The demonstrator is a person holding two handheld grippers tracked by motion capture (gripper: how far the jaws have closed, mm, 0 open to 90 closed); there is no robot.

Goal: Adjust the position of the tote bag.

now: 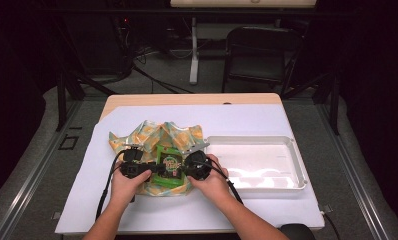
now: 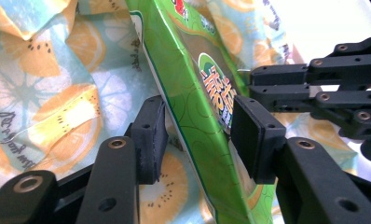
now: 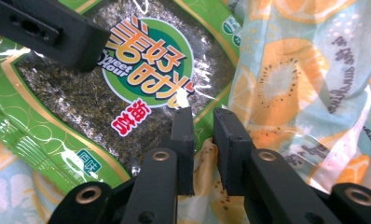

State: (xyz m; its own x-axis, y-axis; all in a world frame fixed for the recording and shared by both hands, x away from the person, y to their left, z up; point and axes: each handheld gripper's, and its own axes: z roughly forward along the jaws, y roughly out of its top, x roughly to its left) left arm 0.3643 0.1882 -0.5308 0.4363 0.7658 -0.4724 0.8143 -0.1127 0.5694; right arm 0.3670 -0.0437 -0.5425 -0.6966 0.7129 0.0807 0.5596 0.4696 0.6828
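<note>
While the left gripper point(image 2: 197, 135) jaws straddle it unclamped, the green seaweed packet point(image 3: 104, 93) reads "Sweet Hour"; right gripper point(image 3: 203, 140) jaws narrow.

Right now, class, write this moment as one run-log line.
left gripper: open, straddling green seaweed packet | right gripper: shut on fruit-print cloth | white tray: right of cloth

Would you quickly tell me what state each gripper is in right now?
Left gripper: open, jaws astride the green snack packet.
Right gripper: closed, seemingly on a fold of the fruit-print cloth.
</note>
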